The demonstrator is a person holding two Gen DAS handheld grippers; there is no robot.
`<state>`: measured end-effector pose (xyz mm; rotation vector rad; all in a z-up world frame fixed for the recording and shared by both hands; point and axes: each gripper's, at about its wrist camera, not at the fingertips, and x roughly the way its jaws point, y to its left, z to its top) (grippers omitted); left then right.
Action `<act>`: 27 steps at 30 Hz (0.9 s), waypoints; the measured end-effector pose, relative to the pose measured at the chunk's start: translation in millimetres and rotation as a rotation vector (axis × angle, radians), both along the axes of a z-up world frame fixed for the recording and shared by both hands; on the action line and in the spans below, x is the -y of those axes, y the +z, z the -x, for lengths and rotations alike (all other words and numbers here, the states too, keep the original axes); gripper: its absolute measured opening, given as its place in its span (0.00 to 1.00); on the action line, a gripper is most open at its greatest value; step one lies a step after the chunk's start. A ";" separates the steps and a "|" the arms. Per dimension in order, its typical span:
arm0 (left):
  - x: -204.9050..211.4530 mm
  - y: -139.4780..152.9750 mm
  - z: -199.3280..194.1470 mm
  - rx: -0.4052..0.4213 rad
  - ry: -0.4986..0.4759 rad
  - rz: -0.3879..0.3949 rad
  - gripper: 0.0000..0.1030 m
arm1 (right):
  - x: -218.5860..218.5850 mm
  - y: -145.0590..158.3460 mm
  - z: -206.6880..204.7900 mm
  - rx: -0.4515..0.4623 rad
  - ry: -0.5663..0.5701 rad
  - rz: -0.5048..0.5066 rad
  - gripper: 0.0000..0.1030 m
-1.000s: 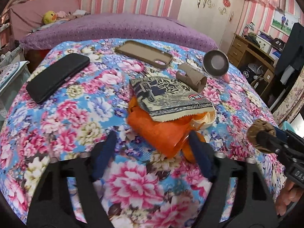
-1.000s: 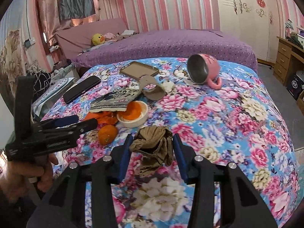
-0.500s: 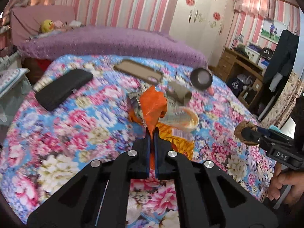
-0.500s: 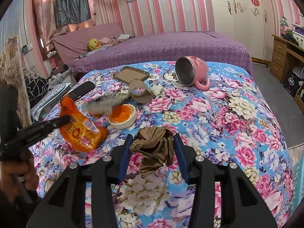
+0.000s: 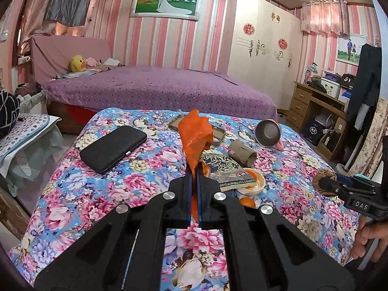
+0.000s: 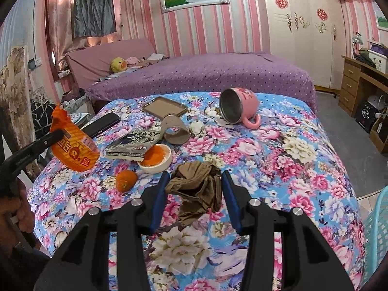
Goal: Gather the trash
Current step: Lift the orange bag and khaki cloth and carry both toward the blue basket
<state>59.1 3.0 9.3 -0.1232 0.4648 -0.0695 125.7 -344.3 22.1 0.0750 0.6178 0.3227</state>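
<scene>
While the orange snack wrapper [image 5: 195,135] is pinched between the fully closed fingers of the left gripper [image 5: 194,181], it is held clear of the floral bedspread [image 6: 278,160], its crumpled top standing above the fingertips in the left wrist view and its printed body hanging to the left of the bed in the right wrist view. A brown crumpled cloth [image 6: 197,189] is held between the blue pads of the right gripper [image 6: 194,194], which are closed only as far as the bundle allows, the cloth being raised over the bedspread. Just beyond it, a small white bowl [image 6: 155,161] with orange peel inside is seen, a dark patterned packet [image 6: 133,145] leaning on its rim, and a whole tangerine [image 6: 126,180] lying beside it. Further off, a cardboard tube [image 6: 175,131], a phone case [image 6: 165,106], a black phone [image 5: 112,149] and a tipped pink mug [image 6: 238,108] are spread over the cover. The step in hand is judged to be the carrying away of picked-up trash. A light blue basket [image 6: 378,230] is glimpsed at the right edge; whether it is the bin cannot be told. The next move is thought to call for both loads to be brought over a container and released, the thin wrapper being kept firmly pinched until then.
</scene>
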 end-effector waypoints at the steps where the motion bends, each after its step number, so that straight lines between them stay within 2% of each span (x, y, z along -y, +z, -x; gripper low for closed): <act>1: -0.6 0.0 -0.2 0.000 0.000 0.003 0.01 | 0.6 0.3 -0.1 0.002 -0.002 -0.001 0.43; 11: 4.5 4.9 -1.3 0.005 -0.004 -0.001 0.01 | 5.3 6.5 6.9 0.031 -0.008 0.009 0.42; 27: 71.1 20.4 5.0 0.025 -0.108 -0.011 0.01 | 52.1 16.1 26.6 0.068 -0.079 -0.015 0.42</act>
